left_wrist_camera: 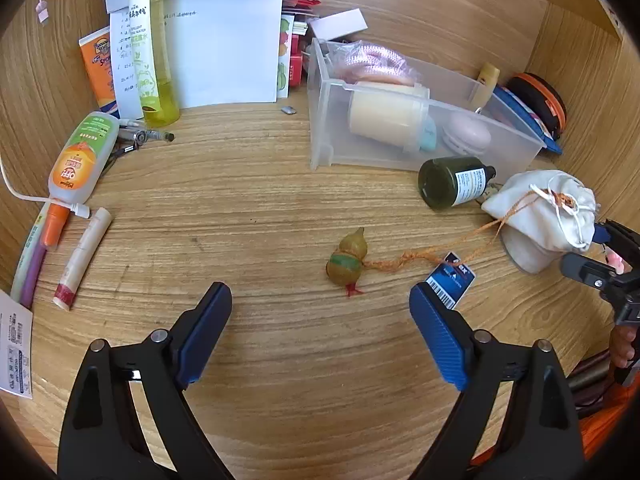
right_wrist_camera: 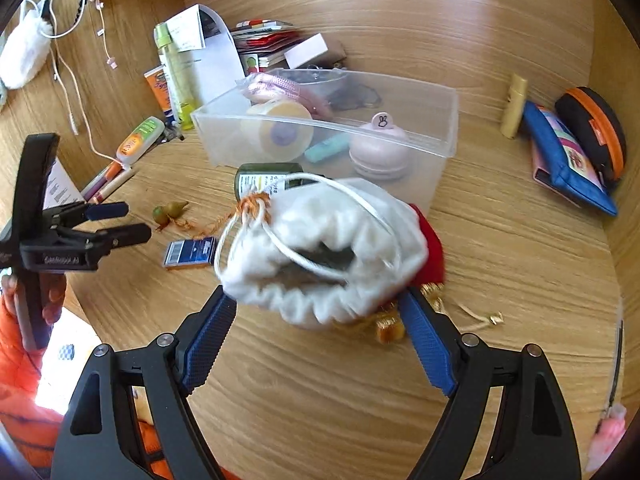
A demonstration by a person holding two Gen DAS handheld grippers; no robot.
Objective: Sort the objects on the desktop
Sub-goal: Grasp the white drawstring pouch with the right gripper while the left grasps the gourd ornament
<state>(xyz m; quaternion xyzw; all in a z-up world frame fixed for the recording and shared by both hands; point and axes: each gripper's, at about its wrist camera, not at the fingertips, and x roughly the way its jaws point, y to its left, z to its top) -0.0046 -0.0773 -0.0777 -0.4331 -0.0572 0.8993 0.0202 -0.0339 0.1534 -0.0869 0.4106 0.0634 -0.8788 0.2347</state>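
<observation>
A clear plastic bin [left_wrist_camera: 320,120] [right_wrist_camera: 448,120] on the wooden desk holds a cream roll, a pink macaron case and pink cord. A white drawstring pouch [right_wrist_camera: 324,248] [left_wrist_camera: 548,212] lies in front of it, its mouth between my right gripper's [right_wrist_camera: 316,312] open fingers; it looks blurred. A small gourd charm [left_wrist_camera: 348,258] [right_wrist_camera: 168,212] on an orange cord and a blue tag [left_wrist_camera: 450,280] [right_wrist_camera: 190,254] lie ahead of my left gripper [left_wrist_camera: 320,300], which is open and empty. A dark green bottle [left_wrist_camera: 454,182] [right_wrist_camera: 268,178] lies beside the bin.
Left side: yellow spray bottle [left_wrist_camera: 152,52], papers [left_wrist_camera: 224,52], orange tube [left_wrist_camera: 98,68], OFF bottle [left_wrist_camera: 82,156], pens and a lip balm stick [left_wrist_camera: 82,258]. Right side: blue pouch [right_wrist_camera: 560,160], black-orange case [right_wrist_camera: 596,128], a red and gold item [right_wrist_camera: 430,248] under the white pouch.
</observation>
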